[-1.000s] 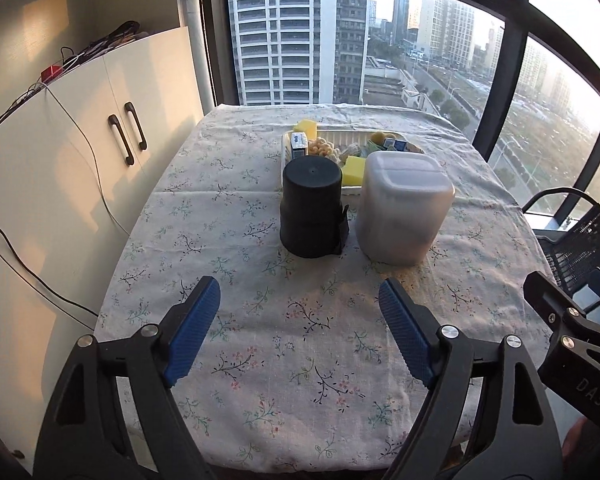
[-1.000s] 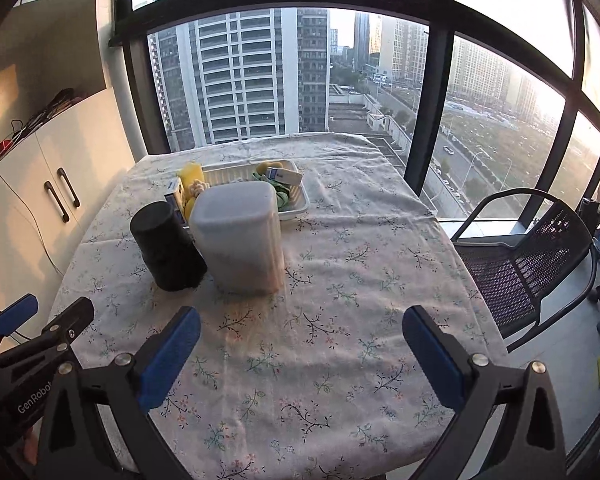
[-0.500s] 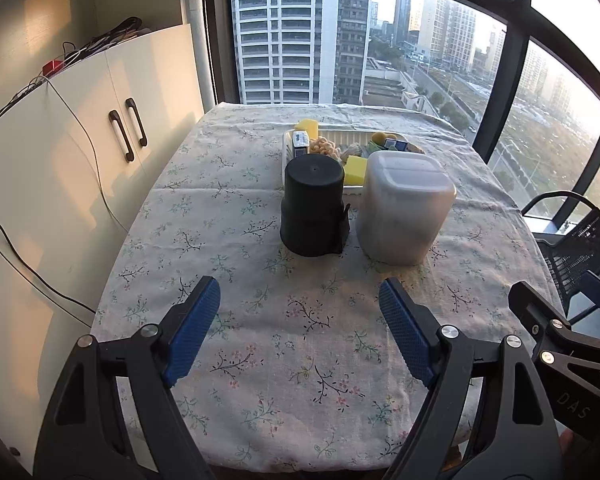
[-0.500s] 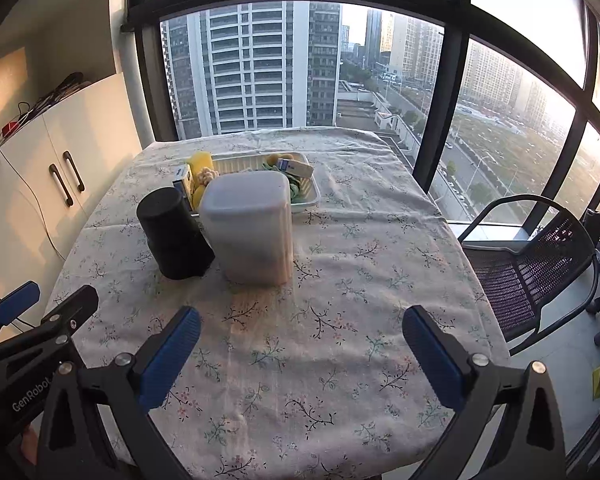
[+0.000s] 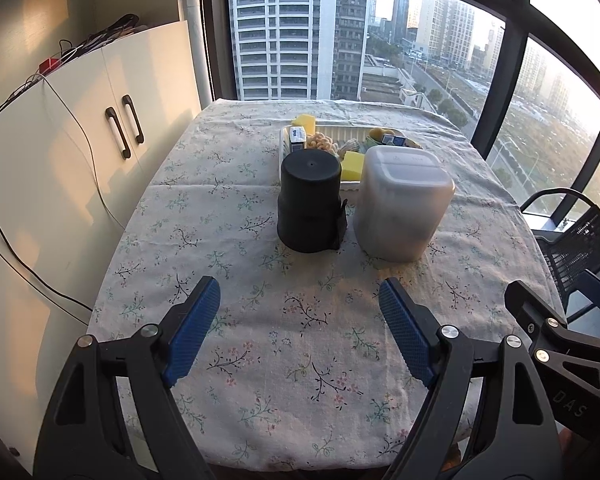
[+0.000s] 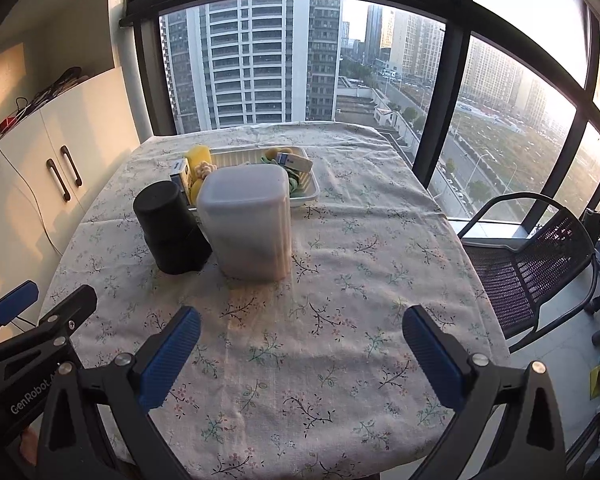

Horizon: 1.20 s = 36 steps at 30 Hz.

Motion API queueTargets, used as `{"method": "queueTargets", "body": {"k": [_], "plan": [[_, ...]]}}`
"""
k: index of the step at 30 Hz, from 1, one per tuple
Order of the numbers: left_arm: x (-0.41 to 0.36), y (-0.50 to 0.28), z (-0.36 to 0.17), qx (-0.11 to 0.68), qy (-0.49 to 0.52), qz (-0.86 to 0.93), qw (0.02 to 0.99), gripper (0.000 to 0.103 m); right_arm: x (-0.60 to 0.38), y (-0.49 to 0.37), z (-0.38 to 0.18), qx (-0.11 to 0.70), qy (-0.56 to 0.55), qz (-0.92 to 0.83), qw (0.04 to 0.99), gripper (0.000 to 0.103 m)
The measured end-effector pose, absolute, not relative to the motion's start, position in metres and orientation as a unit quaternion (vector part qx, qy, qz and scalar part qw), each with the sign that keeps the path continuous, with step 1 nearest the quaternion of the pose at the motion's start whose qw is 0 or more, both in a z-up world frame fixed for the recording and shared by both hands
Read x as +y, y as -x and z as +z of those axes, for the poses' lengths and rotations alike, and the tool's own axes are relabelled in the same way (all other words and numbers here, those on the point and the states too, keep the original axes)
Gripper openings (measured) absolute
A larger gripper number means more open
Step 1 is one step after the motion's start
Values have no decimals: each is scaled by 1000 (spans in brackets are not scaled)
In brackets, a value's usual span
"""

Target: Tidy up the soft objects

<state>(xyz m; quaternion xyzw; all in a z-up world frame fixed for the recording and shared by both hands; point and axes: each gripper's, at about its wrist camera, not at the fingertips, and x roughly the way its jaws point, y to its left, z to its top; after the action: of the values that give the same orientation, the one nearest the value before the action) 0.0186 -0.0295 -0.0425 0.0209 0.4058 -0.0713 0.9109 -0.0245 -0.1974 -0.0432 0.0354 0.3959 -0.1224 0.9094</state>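
- My left gripper (image 5: 300,306) hangs over the near part of the table (image 5: 260,380). Its blue fingers are wide apart and hold nothing.
- My right gripper (image 6: 302,332) is beside it, fingers wide apart too, with only the flowery cloth under them.
- The soft things sit in a white tray (image 6: 306,188) far back on the table: a yellow sponge (image 5: 353,165), another yellow sponge (image 5: 306,122) at the back, and some small bits I cannot make out.
- A black tub (image 5: 310,200) and a cloudy plastic box with a lid (image 5: 400,204) stand side by side right in front of the tray. They are between my grippers and the soft things.
- A white cupboard (image 5: 80,152) is on the left of the table, with wires on top.
- A black mesh chair (image 6: 540,256) stands on the right, by the big window.
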Motion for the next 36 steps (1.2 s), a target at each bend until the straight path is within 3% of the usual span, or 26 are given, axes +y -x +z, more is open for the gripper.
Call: {"method": "queueTargets", "body": {"k": [36], "plan": [[-30,-17,-40,404,-24,-82,911,81,-191,26,-41,388,-31,-130,912,103]]}}
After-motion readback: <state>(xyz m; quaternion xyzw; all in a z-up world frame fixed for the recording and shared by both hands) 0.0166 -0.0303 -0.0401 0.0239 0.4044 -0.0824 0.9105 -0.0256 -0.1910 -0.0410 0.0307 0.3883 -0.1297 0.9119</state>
